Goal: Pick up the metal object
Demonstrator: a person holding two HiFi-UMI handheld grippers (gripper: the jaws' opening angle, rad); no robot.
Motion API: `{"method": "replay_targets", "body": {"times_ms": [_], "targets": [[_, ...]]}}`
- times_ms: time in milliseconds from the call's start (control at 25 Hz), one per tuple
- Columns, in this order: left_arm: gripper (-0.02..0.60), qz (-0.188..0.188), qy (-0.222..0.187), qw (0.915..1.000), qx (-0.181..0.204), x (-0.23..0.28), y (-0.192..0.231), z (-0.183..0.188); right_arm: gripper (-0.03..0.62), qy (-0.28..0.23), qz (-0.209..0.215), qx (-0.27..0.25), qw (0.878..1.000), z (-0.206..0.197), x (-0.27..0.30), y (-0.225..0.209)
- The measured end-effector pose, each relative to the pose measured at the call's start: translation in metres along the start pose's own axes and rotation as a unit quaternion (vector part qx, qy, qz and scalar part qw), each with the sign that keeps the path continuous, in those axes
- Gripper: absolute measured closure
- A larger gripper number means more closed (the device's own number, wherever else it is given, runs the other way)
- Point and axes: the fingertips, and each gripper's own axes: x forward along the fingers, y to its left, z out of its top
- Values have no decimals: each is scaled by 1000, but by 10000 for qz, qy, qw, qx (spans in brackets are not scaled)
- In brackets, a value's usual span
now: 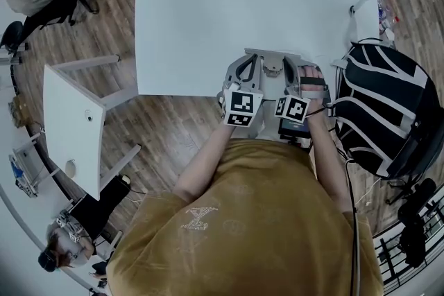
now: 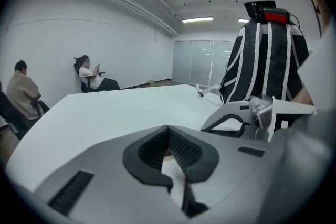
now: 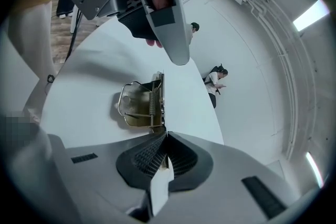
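The metal object (image 3: 139, 105), a small brass-coloured sprung clip with a wire loop, lies on the white table (image 3: 94, 86) right in front of my right gripper (image 3: 165, 136). Its thin upright plate runs into that gripper's shut fingertips. In the head view the metal object (image 1: 272, 67) sits near the table's (image 1: 208, 17) front edge, between the left gripper (image 1: 255, 59) and the right gripper (image 1: 291, 69). My left gripper (image 2: 168, 128) is shut with nothing between its pads. It hangs just beyond the clip as the left gripper (image 3: 168, 23) in the right gripper view.
A black backpack with white stripes (image 1: 381, 107) stands right of the table, close to my right arm. White items (image 1: 364, 10) lie at the table's far right edge. A smaller white table (image 1: 73, 128) stands to the left. Seated people (image 2: 92, 76) are across the room.
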Motion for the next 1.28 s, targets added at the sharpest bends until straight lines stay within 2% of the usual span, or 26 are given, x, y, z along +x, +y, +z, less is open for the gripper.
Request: {"method": "replay_targets", "body": {"times_ms": [400, 800, 1280], "targets": [[575, 12, 100, 9999, -3, -1, 4, -10, 585, -40, 13, 527, 9986, 1, -6, -8], [575, -26, 112, 9999, 7, 0, 0, -14, 585, -218, -284, 878, 9955, 5, -21, -25], [575, 40, -90, 9999, 55, -2, -3, 8, 585, -333, -623, 1289, 9891, 5, -43, -53]]}}
